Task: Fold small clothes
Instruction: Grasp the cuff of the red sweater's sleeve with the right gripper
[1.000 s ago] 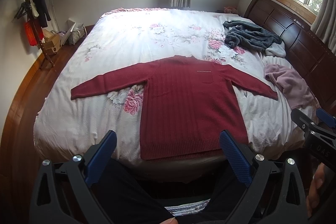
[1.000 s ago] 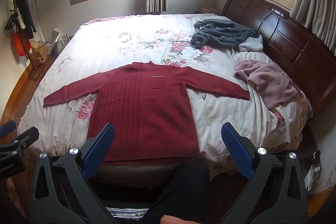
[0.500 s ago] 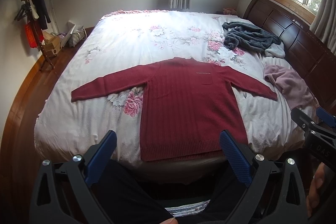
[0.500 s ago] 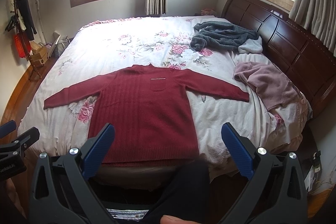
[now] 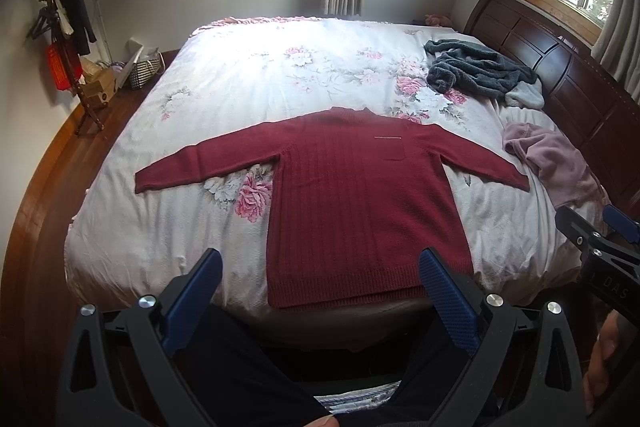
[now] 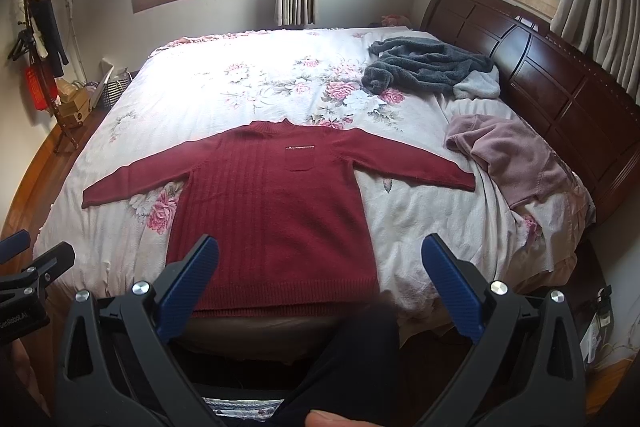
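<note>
The red sweater point(image 5: 360, 203) lies flat and face up on the bed point(image 5: 168, 227), sleeves spread, hem at the near edge. The left gripper point(image 5: 320, 291) and right gripper point(image 6: 320, 279) hang before it, jaws wide open and empty. I think it is best to pinch one sleeve cuff first and fold it straight across the chest.

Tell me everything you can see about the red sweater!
The red sweater is dark red knit with ribbed lines running down the body and a ribbed hem. It has a small chest pocket with a pale strip along its top. It lies flat, front up, on the flowery bed, both sleeves spread wide, hem at the near edge. Nothing else touches it; both grippers are open and held back from it.
</note>
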`<action>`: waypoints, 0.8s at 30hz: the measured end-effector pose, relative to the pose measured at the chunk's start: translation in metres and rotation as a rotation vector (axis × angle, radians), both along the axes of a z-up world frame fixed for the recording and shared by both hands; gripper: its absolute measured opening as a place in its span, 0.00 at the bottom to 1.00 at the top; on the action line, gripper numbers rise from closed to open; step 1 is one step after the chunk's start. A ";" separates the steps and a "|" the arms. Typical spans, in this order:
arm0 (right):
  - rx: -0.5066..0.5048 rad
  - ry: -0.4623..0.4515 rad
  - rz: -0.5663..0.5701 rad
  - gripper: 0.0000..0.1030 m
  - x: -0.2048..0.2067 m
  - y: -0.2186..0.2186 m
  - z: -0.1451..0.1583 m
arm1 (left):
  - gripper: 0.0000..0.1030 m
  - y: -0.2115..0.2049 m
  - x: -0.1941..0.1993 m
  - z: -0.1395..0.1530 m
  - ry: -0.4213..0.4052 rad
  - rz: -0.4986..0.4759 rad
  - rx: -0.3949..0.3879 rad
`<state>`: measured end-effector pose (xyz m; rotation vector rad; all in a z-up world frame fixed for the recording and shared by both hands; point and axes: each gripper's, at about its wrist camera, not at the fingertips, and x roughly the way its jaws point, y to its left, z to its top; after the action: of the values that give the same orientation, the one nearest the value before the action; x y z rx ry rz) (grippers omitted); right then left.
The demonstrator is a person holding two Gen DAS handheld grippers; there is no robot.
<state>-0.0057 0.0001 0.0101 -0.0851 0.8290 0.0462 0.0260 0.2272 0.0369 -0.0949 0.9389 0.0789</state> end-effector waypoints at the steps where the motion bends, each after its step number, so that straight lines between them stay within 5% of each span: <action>1: 0.000 0.002 -0.001 0.97 0.000 0.000 -0.001 | 0.96 0.000 0.000 0.000 0.001 0.000 -0.002; 8: 0.003 0.019 -0.009 0.97 0.008 -0.005 -0.012 | 0.96 -0.004 0.006 -0.011 0.008 -0.005 0.004; 12: -0.026 0.030 -0.038 0.97 0.028 -0.013 -0.030 | 0.96 0.003 0.022 -0.034 0.018 -0.026 -0.086; 17: -0.060 0.014 -0.102 0.97 0.053 -0.037 -0.055 | 0.96 0.016 0.033 -0.049 -0.072 -0.033 -0.145; 21: 0.072 -0.002 -0.077 0.97 0.072 -0.066 -0.074 | 0.96 0.016 0.052 -0.063 -0.040 -0.037 -0.112; 24: 0.186 0.076 -0.140 0.97 0.101 -0.097 -0.100 | 0.96 0.017 0.066 -0.076 0.017 -0.066 -0.171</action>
<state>0.0949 -0.0964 -0.0904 0.1506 0.9009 -0.0053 0.0919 0.2445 -0.0387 -0.2213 0.9636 -0.0616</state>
